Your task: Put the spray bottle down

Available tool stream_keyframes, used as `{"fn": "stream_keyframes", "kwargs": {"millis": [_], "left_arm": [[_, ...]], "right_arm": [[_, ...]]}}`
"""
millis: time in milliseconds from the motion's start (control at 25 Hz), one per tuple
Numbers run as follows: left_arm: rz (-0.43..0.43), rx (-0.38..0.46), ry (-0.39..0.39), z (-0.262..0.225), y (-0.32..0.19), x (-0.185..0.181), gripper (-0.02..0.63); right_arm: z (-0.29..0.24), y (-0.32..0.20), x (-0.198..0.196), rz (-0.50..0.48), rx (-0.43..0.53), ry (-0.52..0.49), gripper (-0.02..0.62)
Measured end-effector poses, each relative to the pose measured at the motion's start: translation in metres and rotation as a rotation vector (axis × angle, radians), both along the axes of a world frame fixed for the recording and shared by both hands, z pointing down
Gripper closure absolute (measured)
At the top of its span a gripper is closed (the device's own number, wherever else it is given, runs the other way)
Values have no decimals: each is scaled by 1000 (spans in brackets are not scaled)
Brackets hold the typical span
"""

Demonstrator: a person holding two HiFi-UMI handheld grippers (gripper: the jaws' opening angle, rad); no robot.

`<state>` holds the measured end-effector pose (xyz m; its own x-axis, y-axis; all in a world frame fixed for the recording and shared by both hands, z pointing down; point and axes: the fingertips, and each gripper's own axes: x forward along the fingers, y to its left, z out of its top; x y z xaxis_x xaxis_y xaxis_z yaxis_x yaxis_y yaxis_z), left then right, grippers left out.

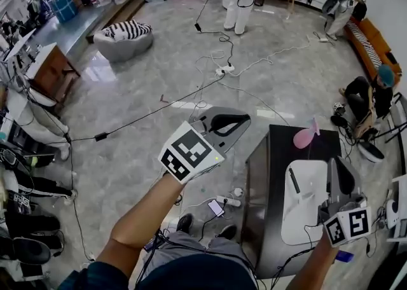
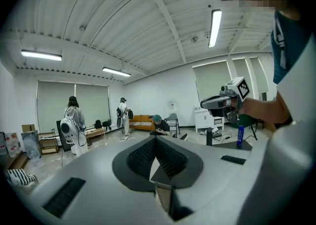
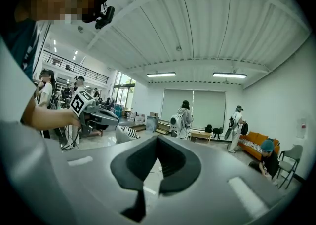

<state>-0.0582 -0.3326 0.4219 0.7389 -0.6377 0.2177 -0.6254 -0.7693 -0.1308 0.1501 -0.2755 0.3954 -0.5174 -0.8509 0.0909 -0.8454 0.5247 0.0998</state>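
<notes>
**Desk:** What runs under the head view?

**Operator:** My 2 claws, raised beside a dark tabletop (image 1: 257, 219) in an open hall with a grey stone floor (image 1: 146, 85). The left claw (image 1: 238, 120) sits near the middle of the frame, off the tabletop's left edge and over the floor. The right claw (image 1: 336, 164) is at 4 o'clock, above the right side of a white mat (image 1: 305, 222) lying on the tabletop.

**Desk:** And the spray bottle?

**Operator:** The pink spray bottle (image 1: 304, 137) is at 3 o'clock, at the tabletop's far edge, just past the mat's far end. It appears upright, with its pale nozzle on top. Neither claw touches it. My right claw is at its 5 o'clock and clearly apart from it. My left claw is at its 9 o'clock, also apart.

**Desk:** State of the claws?

**Operator:** Both are pressed together and pinching nothing. In each gripper view the 2 black pads meet at their tips, with only the room beyond them.

**Desk:** Anything else for the line?

**Operator:** In the left gripper view a small blue bottle (image 2: 240, 136) stands on the tabletop, under my right claw at 3 o'clock. A thin black object (image 1: 294, 180) lies on the mat; I cannot tell what it is. In the head view 1 seated person (image 1: 372, 95) is on the floor between 2 and 3 o'clock. 1 standing person in white (image 1: 236, 2) is at 12 o'clock. Cables (image 1: 210, 60) trail across the floor, and a striped cushion (image 1: 127, 31) sits at 11 o'clock.
</notes>
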Motion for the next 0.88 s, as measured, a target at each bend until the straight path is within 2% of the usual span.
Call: {"fn": "stream_keyframes", "kwargs": {"millis": [240, 480, 680, 880], "left_arm": [[63, 11, -35, -24, 62, -33, 600], [114, 41, -42, -39, 100, -62, 600], [138, 24, 9, -47, 129, -79, 600], [140, -40, 60, -45, 164, -101, 600]], "right_arm": [[-19, 74, -64, -39, -79, -20, 588], [-27, 123, -100, -21, -102, -14, 588], [-32, 161, -124, 0, -129, -12, 588], [-35, 194, -161, -24, -177, -25, 588]]}}
